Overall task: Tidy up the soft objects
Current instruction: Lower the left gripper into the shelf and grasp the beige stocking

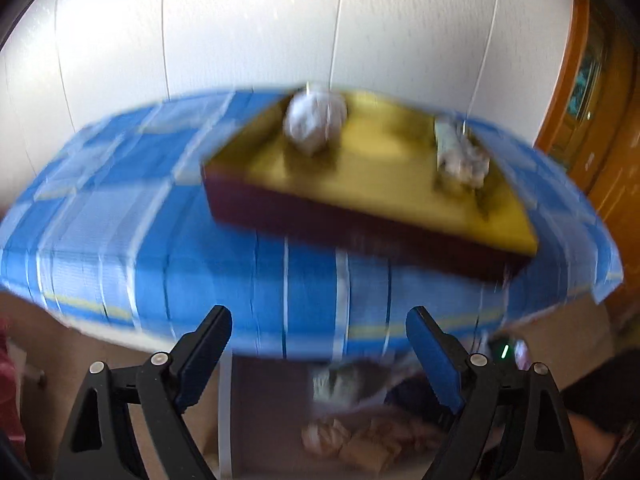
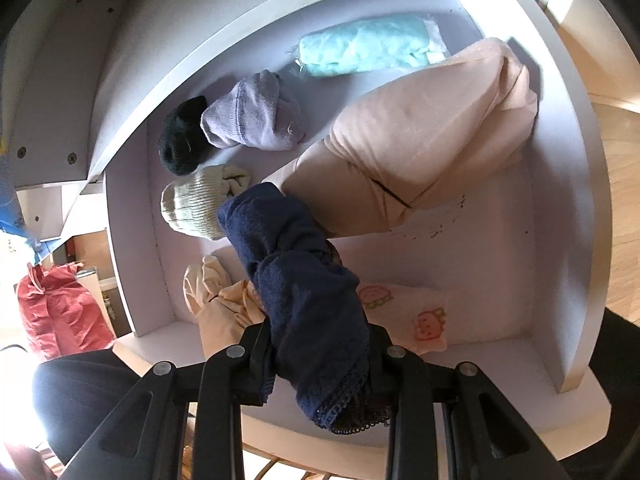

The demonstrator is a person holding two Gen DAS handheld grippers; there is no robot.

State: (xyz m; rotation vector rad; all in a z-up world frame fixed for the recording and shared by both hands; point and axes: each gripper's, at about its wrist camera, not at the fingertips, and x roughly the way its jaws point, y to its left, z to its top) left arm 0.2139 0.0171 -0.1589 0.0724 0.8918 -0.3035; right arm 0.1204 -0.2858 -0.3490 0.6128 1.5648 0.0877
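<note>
Beside the peach garment (image 2: 420,132): navy lace-edged cloth (image 2: 304,292), black (image 2: 182,136), lilac (image 2: 252,112) and cream ribbed socks (image 2: 192,204), mint bundle (image 2: 364,46).

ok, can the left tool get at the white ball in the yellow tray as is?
Probably yes: the left tool is open and empty, and nothing stands between it and the white ball in the yellow tray.
</note>
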